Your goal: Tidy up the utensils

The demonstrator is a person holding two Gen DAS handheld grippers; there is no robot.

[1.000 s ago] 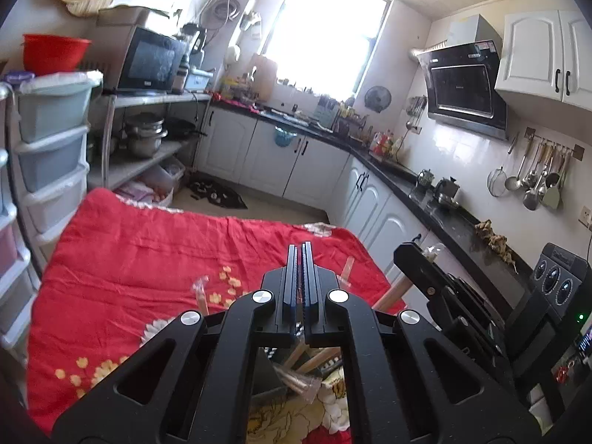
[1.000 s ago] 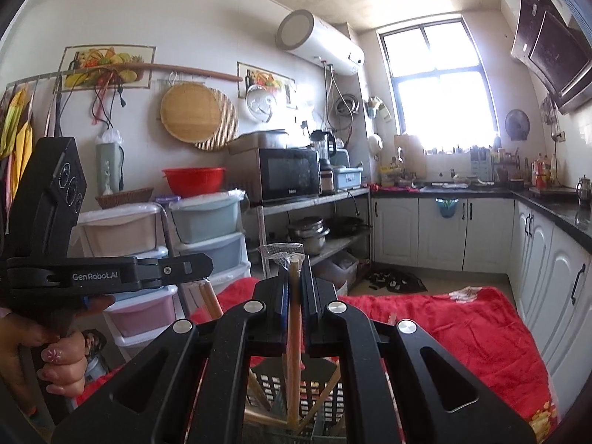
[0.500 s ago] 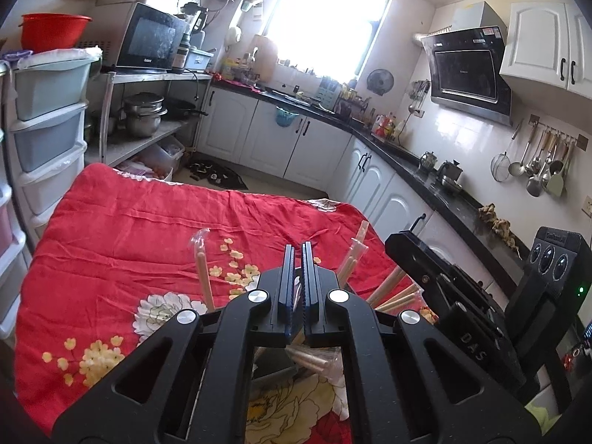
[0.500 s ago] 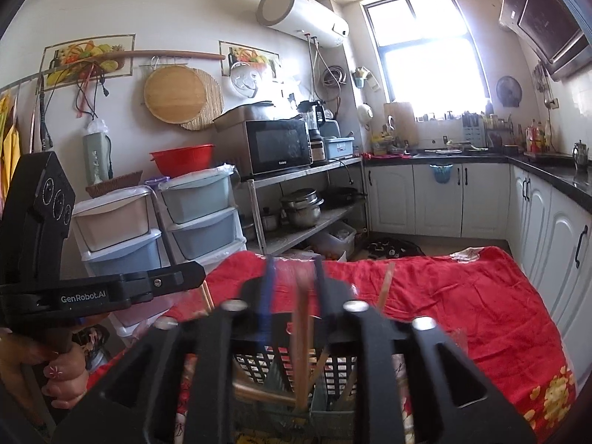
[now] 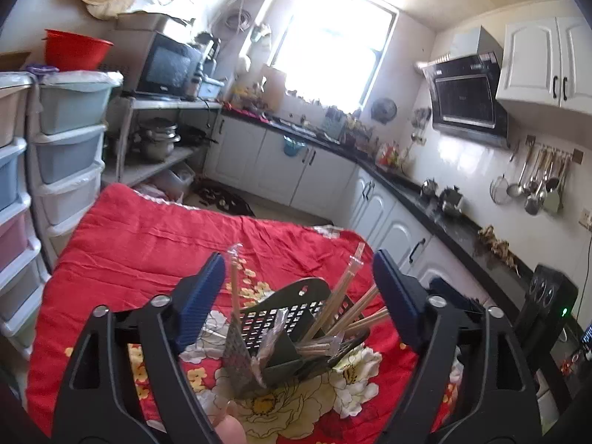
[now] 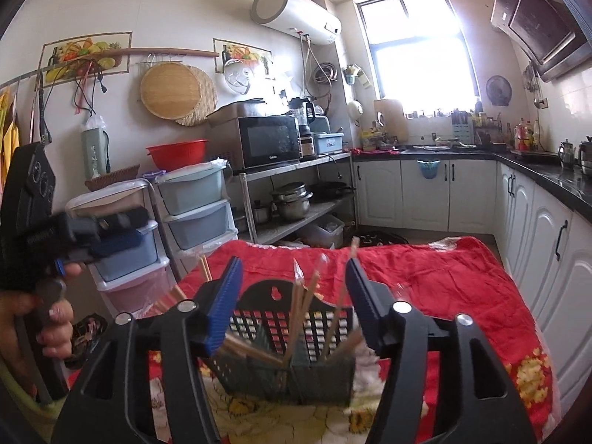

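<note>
Now both the left gripper [image 5: 298, 296] and right gripper [image 6: 292, 303] are opening, jaws empty, so a careless withdrawal could snag leaning chopsticks [image 6: 296, 314] and tip the black utensil basket [image 6: 285, 366].

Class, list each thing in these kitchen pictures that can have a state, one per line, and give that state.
Left claw: jaws opening, nothing pressed between the pads.
Right claw: jaws opening, nothing gripped.
Chopsticks: standing tilted in the holder, some in clear wrappers.
Utensil holder: upright on the red cloth.
Cabinet doors: shut.
Microwave: door shut.
</note>
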